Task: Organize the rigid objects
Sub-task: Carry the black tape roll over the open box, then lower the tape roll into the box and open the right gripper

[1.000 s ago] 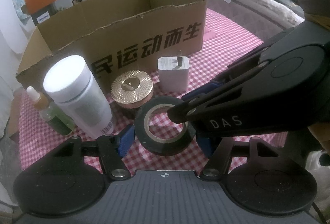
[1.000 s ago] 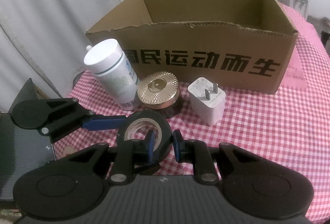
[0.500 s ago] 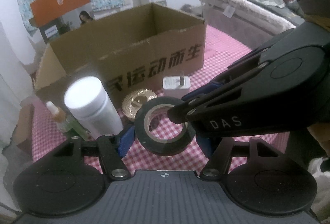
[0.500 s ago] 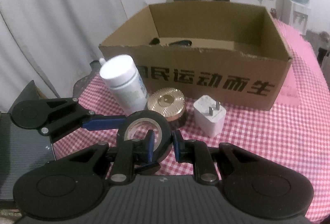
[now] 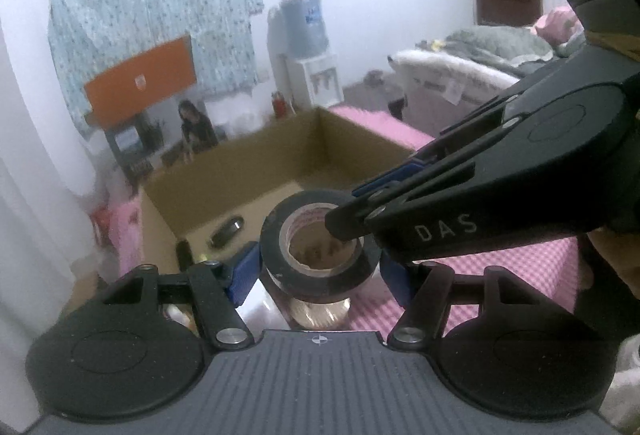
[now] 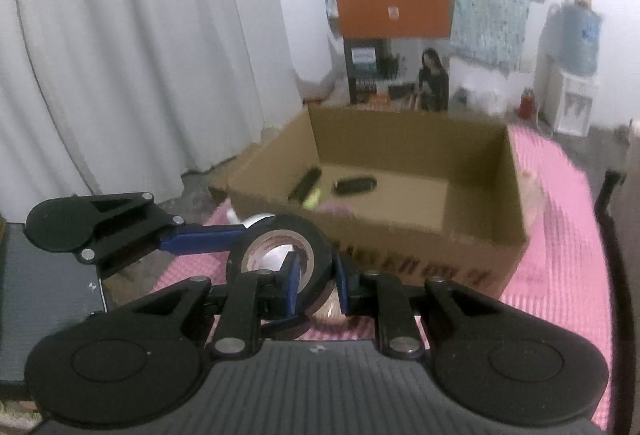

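The black tape roll is now up off the checked surface, near the cardboard box rim. Both grippers hold it: left gripper jaws span the outside, right gripper jaws pinch its wall. Drop-in looks next.

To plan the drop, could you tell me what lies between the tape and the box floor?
In the right wrist view, only the box's near wall stands between the tape and the floor.
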The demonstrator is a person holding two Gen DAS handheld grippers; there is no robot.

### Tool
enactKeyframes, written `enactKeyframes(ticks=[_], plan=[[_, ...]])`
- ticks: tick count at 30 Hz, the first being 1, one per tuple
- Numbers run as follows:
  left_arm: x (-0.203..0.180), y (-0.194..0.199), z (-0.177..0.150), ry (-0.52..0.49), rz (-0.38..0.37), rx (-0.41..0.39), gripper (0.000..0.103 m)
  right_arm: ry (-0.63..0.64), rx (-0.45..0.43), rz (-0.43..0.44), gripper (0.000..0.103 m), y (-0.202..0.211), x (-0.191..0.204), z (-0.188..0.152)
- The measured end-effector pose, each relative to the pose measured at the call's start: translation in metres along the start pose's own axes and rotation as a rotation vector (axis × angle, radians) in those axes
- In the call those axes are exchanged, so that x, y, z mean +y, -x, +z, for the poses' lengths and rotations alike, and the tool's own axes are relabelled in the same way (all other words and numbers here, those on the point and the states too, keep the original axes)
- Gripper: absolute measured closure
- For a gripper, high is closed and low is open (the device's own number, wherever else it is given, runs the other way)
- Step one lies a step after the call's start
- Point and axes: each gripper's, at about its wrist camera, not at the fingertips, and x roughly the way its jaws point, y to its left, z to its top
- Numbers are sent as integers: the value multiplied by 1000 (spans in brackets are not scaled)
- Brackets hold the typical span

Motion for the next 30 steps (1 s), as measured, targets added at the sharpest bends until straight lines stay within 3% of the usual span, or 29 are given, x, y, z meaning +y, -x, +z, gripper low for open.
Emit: enactKeyframes(ticks=[8,13,22,30], plan=[[21,-9,35,-16,10,-26,38,29,-37,16,82,-3,-10,42],[39,-29,61,-16,4,5,38,6,-18,51,82,-23,-29,73],[78,-107,95,53,-73,199,38,-86,131,111,81,-99,-82,122],[107,-204,89,196,-179,446,38,-205,354,146,81,-193,-136,125]])
